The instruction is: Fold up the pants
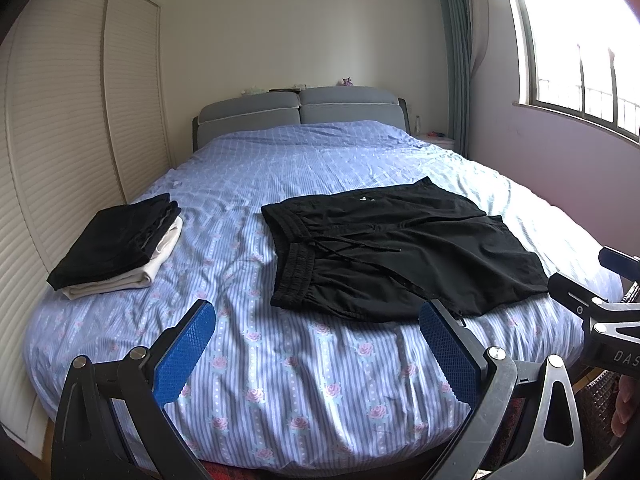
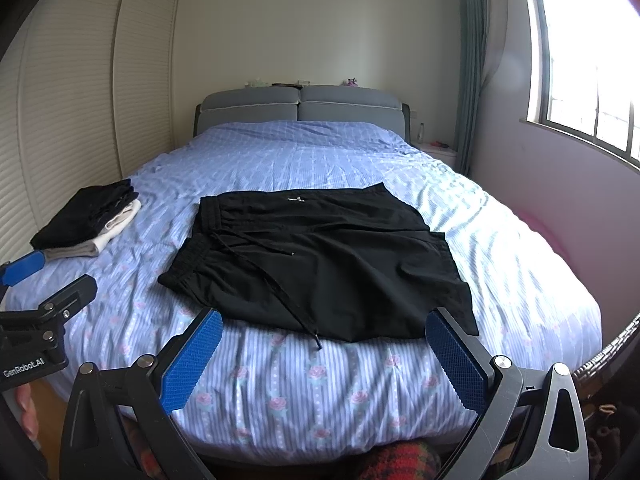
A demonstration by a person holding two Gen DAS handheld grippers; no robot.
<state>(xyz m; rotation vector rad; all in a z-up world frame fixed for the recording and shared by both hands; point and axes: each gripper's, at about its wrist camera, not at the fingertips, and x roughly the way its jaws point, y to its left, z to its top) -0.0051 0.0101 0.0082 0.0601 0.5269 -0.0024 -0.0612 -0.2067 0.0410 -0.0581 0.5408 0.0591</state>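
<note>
Black shorts (image 1: 400, 256) lie spread flat on the blue striped bed (image 1: 280, 380), waistband to the left, drawstring loose; they also show in the right wrist view (image 2: 328, 264). My left gripper (image 1: 316, 320) is open and empty above the bed's near edge, left of the shorts' near hem. My right gripper (image 2: 324, 330) is open and empty just before the shorts' near hem, above the drawstring end. Each gripper shows at the edge of the other's view: the right one (image 1: 600, 296), the left one (image 2: 52, 276).
A stack of folded clothes (image 1: 116, 244), black on cream, sits on the bed's left side. Louvred wardrobe doors (image 1: 60, 140) stand to the left. A grey headboard (image 1: 300, 112) is at the far end. A window (image 1: 580, 48) and a nightstand (image 1: 436, 140) are on the right.
</note>
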